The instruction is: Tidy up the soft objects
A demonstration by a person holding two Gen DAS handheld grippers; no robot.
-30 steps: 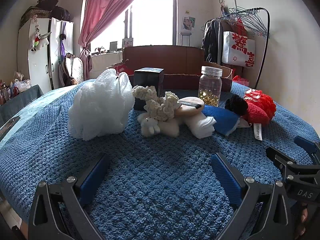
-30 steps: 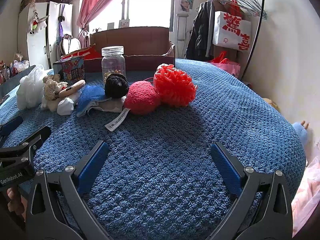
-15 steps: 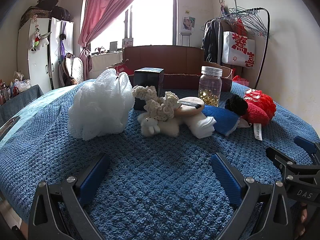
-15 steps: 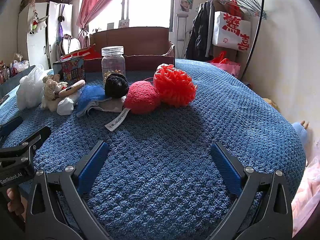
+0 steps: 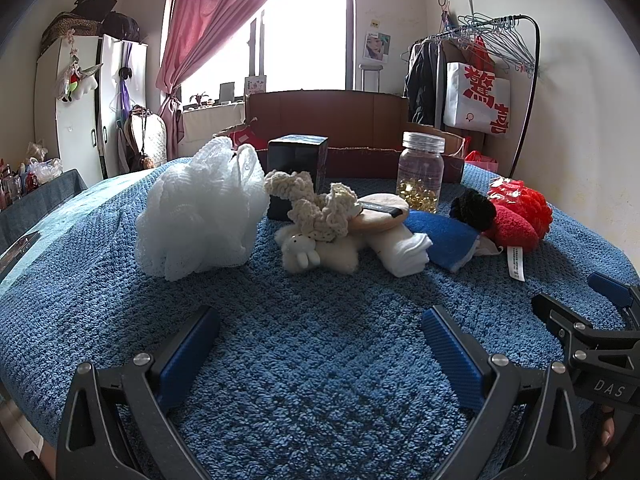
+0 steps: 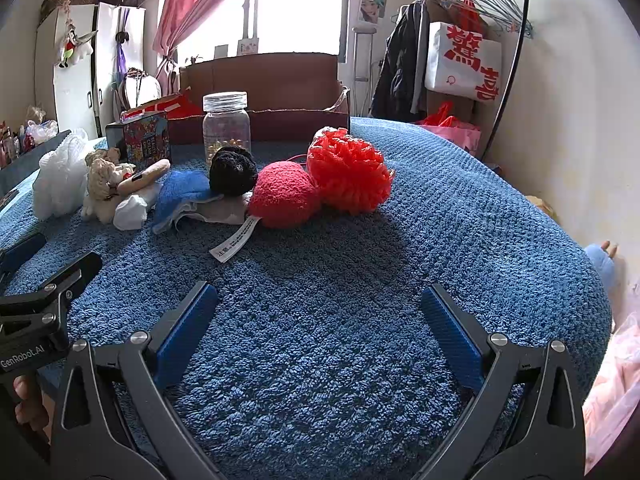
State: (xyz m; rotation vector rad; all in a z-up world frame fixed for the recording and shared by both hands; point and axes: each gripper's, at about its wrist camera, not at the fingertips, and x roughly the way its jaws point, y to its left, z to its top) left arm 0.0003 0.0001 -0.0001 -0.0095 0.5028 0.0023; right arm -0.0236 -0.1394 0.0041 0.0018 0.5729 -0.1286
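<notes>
Blanket (image 5: 320, 360): blue, under both grippers.
White mesh puff (image 5: 200, 208): ahead-left of left gripper (image 5: 320, 344), apart from it.
Red mesh puff (image 6: 348, 172): straight ahead of right gripper (image 6: 320, 320), touching red fuzzy ball (image 6: 284, 194).
Left gripper: fingers spread, empty.
Right gripper: fingers spread, empty.

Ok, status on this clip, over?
Left hand-held gripper open, empty. Right hand-held gripper open, empty. Soft objects, white mesh puff to red mesh puff, untouched. Nothing in the way.
</notes>
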